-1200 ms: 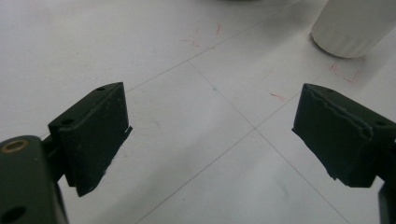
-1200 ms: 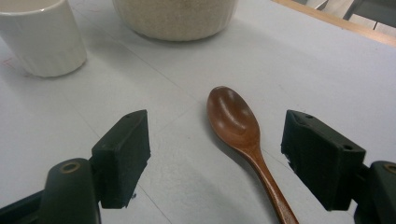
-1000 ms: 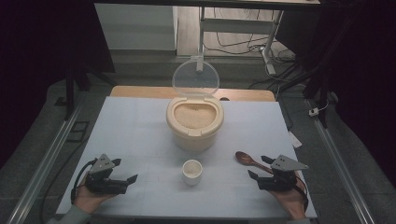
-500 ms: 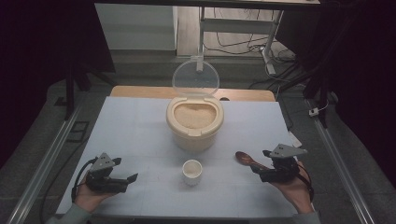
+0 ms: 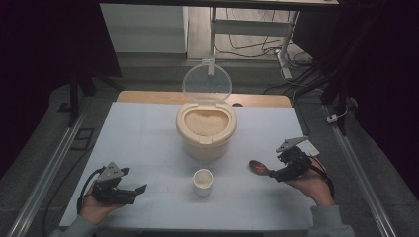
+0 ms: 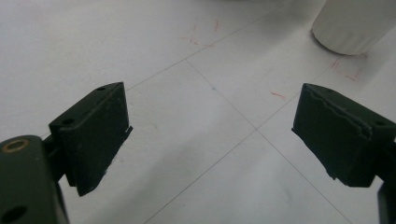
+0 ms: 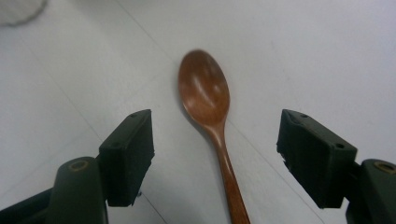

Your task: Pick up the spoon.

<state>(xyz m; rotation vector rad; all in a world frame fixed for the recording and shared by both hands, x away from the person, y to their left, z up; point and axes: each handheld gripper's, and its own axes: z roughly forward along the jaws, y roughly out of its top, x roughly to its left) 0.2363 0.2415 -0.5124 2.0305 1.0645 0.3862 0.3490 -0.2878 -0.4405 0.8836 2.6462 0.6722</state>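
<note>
The right gripper is seen at about four o'clock on the white tabletop, held over the handle of a wooden spoon. Its jaws have just been closing a little but remain spread, with the spoon's handle between them and untouched by either pad. The spoon lies flat, its bowl pointing toward nine o'clock in the high view. The left gripper is rested at about eight o'clock, jaws wide apart over bare tabletop. A small white cup stands at six o'clock, below the open rice container at the centre.
</note>
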